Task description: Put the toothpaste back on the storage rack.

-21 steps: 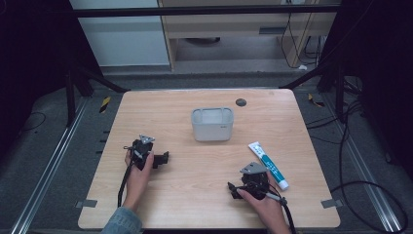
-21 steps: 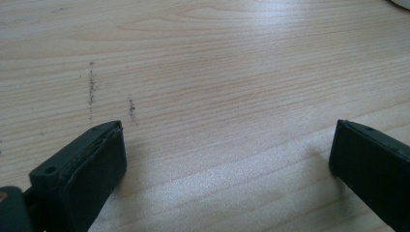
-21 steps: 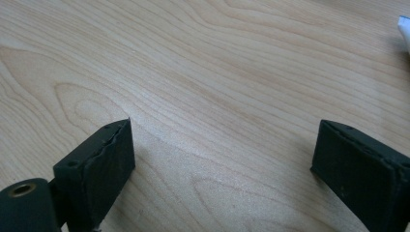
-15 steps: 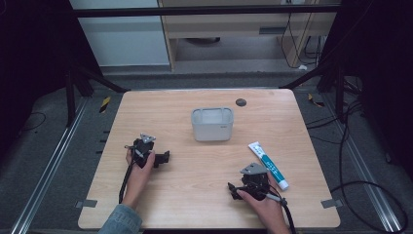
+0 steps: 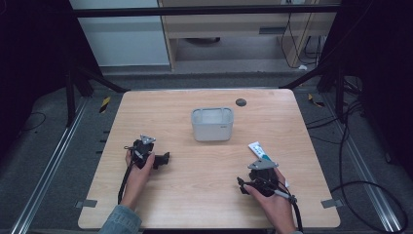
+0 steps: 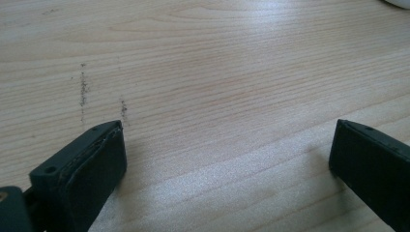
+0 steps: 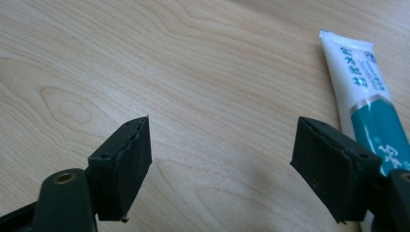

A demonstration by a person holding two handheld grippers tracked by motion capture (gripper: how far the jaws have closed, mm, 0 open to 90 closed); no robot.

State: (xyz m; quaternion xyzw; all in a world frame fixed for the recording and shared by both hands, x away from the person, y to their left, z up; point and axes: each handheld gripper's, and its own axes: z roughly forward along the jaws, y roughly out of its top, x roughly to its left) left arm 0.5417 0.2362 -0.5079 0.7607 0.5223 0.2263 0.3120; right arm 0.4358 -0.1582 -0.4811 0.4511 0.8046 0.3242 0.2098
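Note:
A white and teal toothpaste tube (image 5: 257, 150) lies on the right side of the wooden table (image 5: 195, 195). In the right gripper view the toothpaste tube (image 7: 367, 96) runs just beside the right-hand jaw. My right gripper (image 5: 260, 171) rests low over the wood just in front of the tube's near end, and my right gripper (image 7: 222, 145) is open with only bare table between its jaws. At the left of the table, my left gripper (image 5: 158, 157) sits in a hand. My left gripper (image 6: 227, 145) is open too, with nothing between its jaws.
A pale grey square container (image 5: 212, 111) stands in the middle of the table, farther back than both grippers. A small dark round disc (image 5: 240, 102) sits near the far edge. Black frame posts and cables surround the table on the floor.

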